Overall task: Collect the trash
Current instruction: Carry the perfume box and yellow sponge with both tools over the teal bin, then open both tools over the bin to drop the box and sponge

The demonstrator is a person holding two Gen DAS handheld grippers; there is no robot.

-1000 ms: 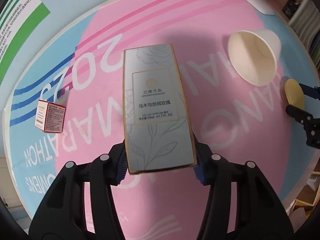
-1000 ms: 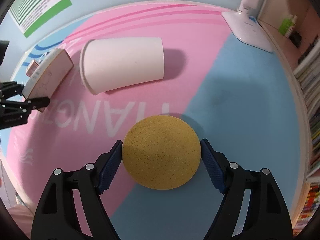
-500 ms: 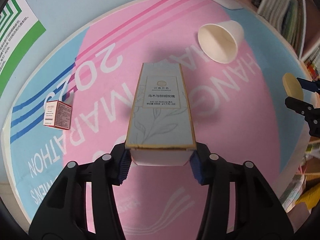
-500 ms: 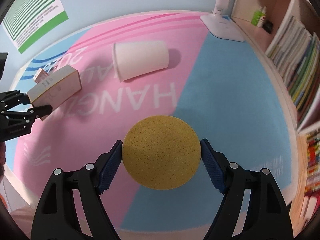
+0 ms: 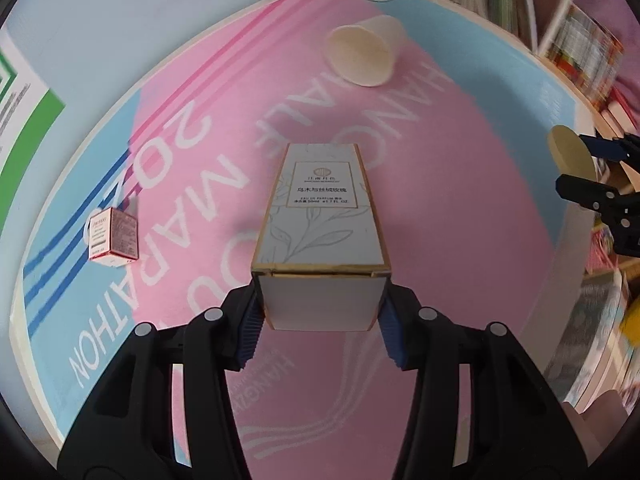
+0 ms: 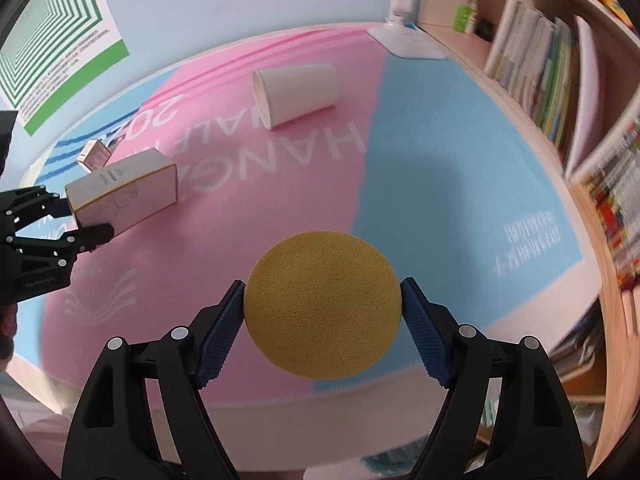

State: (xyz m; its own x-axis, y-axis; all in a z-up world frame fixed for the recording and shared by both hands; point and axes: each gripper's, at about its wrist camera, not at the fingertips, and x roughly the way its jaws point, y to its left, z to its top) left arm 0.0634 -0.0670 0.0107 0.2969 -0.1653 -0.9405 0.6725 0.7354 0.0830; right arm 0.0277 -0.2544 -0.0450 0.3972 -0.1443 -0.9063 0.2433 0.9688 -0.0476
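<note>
Left wrist view: perfume box [image 5: 320,236] clamped endwise in left gripper [image 5: 320,322], above the tabletop [image 5: 500,92].
Light, crushable card; grip its flat sides. Right gripper [image 6: 322,312] jaws squeeze a soft sponge disc [image 6: 322,304]; paper cup [image 5: 362,54] lies beyond the box.

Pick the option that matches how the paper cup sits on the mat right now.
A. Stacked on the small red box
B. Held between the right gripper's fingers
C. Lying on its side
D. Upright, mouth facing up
C: the paper cup lies on its side on the pink part of the mat, its open mouth facing sideways, apart from both grippers and from the small red box.
</note>
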